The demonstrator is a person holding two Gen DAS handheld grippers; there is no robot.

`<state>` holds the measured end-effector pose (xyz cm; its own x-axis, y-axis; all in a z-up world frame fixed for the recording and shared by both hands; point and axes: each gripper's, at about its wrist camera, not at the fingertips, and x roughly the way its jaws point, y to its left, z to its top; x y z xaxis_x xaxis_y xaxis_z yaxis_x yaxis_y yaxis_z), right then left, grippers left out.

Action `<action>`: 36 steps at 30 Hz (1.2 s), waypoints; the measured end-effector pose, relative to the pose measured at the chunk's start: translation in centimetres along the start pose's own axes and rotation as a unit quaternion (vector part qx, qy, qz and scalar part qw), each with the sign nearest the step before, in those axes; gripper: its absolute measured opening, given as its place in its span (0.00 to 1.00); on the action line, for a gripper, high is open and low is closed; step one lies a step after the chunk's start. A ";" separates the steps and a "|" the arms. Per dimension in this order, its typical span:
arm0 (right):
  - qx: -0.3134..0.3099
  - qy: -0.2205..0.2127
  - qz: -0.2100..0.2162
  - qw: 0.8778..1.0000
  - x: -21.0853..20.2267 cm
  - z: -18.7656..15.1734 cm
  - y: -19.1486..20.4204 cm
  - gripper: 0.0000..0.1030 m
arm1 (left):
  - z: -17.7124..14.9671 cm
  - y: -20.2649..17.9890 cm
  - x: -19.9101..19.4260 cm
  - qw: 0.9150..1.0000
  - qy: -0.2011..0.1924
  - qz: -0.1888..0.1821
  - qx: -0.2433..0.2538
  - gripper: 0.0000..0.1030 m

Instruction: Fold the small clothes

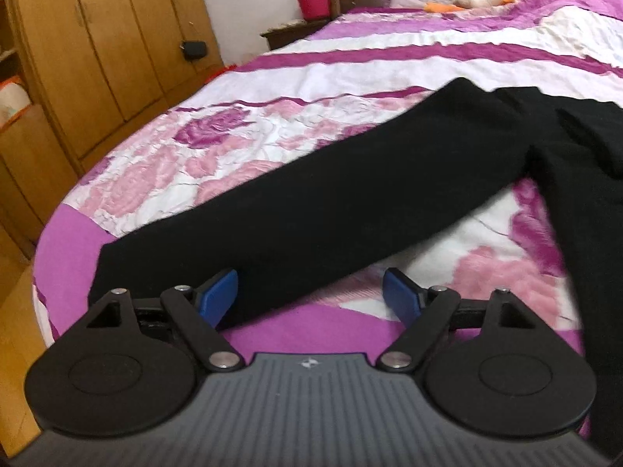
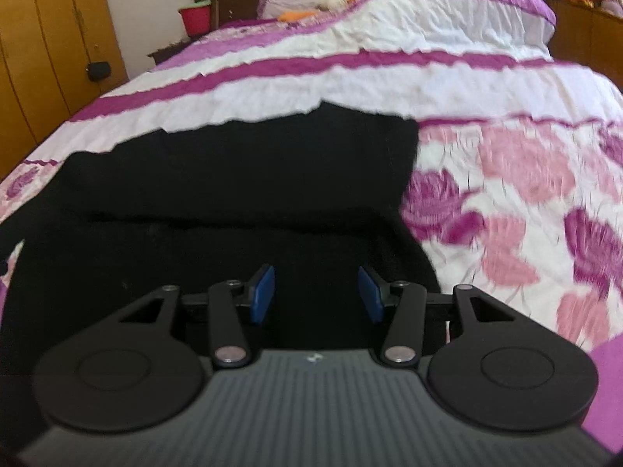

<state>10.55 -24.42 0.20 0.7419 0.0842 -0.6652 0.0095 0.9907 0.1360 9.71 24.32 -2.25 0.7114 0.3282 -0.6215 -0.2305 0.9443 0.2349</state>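
Both tools, left (image 1: 311,295) and right (image 2: 316,292), spread over black trousers (image 1: 350,194) on a floral bedspread (image 1: 233,136) beside wooden wardrobes (image 1: 97,39).

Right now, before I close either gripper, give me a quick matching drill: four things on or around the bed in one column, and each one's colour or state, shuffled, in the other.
Things:
1. black knit garment
2. left gripper
3. round plastic bucket beside the headboard
4. tall wooden wardrobe

Colour or state:
A. red with a green rim
B. jaws open, one blue pad over the sleeve end
C. light brown, doors shut
D. lying spread on the floral purple-and-white bedspread

Pairs: 1-D, 2-B, 3-A, 4-C
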 end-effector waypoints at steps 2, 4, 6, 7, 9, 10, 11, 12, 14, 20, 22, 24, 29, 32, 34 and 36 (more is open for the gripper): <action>0.003 -0.004 -0.003 1.000 0.3 -0.7 -0.2 0.48 | -0.1 0.1 0.7 1.000 -0.008 0.016 -0.002 0.83; 0.005 -0.012 0.000 1.000 0.3 -1.2 -0.3 0.48 | 0.0 0.1 1.3 0.999 -0.017 0.035 -0.001 0.84; 0.007 -0.014 0.000 1.000 0.4 -1.5 -0.4 0.48 | -0.1 0.1 2.0 0.997 -0.031 0.064 0.006 0.84; 0.011 -0.014 0.001 1.000 0.4 -1.6 -0.5 0.49 | -0.1 0.0 2.3 0.996 -0.037 0.077 0.011 0.84; 0.025 -0.015 0.005 1.000 0.6 -1.7 -0.8 0.50 | -0.2 0.0 3.0 0.994 -0.045 0.096 0.015 0.84; 0.029 -0.016 0.007 0.999 0.6 -1.8 -0.9 0.50 | -0.1 0.1 3.2 0.994 -0.048 0.100 0.013 0.84; 0.032 -0.017 0.008 0.999 0.6 -1.8 -1.0 0.50 | -0.1 0.1 3.3 0.994 -0.049 0.100 0.012 0.84; 0.033 -0.018 0.008 0.999 0.6 -1.9 -1.0 0.50 | -0.1 0.1 3.2 0.994 -0.051 0.100 0.012 0.83; 0.029 -0.019 0.007 0.999 0.6 -1.9 -0.9 0.50 | -0.1 0.1 3.2 0.994 -0.056 0.097 0.014 0.73; 0.029 -0.019 0.007 0.999 0.5 -1.9 -0.9 0.50 | 0.0 -0.1 2.3 0.994 -0.065 0.092 0.014 0.15; 0.031 -0.017 0.009 0.999 0.4 -1.8 -1.0 0.50 | 0.1 0.3 1.7 0.993 -0.075 0.090 -0.008 0.11; 0.037 -0.017 0.013 0.999 0.2 -1.7 -1.1 0.50 | 0.4 0.7 0.9 0.992 -0.088 0.089 -0.030 0.10; 0.059 -0.025 0.027 0.998 -0.9 -1.6 -1.6 0.50 | 2.0 1.0 -2.0 0.983 -0.153 0.073 -0.075 0.08; 0.063 -0.033 0.032 0.997 -1.6 -1.6 -1.7 0.51 | 3.6 0.7 -3.9 0.976 -0.189 0.055 -0.095 0.08; 0.064 -0.037 0.033 0.997 -2.0 -1.7 -1.8 0.51 | 4.7 0.1 -5.0 0.972 -0.209 0.036 -0.103 0.08; 0.062 -0.042 0.033 0.997 -2.5 -1.8 -1.8 0.51 | 5.8 -0.7 -6.2 0.969 -0.224 0.015 -0.105 0.08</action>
<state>7.48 -26.22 0.24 0.7974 0.1347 -0.5882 0.0368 0.9621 0.2701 9.30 21.51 5.76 0.9079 0.3569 -0.2198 -0.3522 0.9339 0.0613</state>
